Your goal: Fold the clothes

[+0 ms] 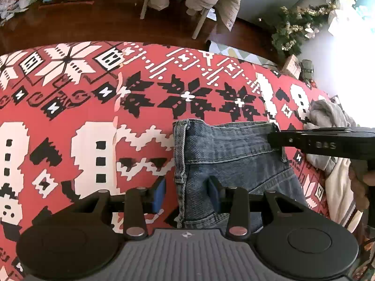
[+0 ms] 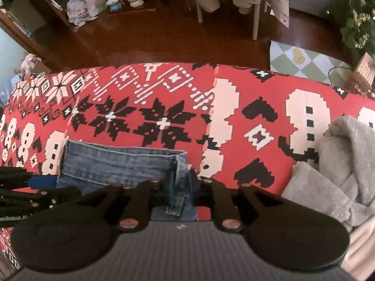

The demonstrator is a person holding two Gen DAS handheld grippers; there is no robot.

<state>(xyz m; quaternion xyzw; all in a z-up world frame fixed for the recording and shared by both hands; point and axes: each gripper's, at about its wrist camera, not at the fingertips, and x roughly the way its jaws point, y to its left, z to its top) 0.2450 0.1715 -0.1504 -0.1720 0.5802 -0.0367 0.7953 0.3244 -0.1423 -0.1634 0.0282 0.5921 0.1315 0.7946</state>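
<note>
Folded jeans (image 1: 234, 154) are lying on the red patterned cover (image 1: 93, 117). The left tool (image 1: 187, 193) is straddling their left edge, released. The right tool (image 2: 180, 187) is standing released over their right edge.

You are working in a lived-in home, likely a living room. A red patterned cover (image 2: 257, 89) spreads over the work surface, above a dark wooden floor (image 2: 164, 39). Beyond it, chairs (image 1: 199, 4) draped with beige clothes stand by the far edge. A low shelf holds teacups (image 2: 134, 0), plastic bags (image 2: 77, 9) and boxes. A small Christmas tree (image 1: 295, 28) with gold tinsel sits in the corner beside a checked mat (image 2: 302, 58). Grey garments (image 2: 339, 164) lie heaped at your right.
</note>
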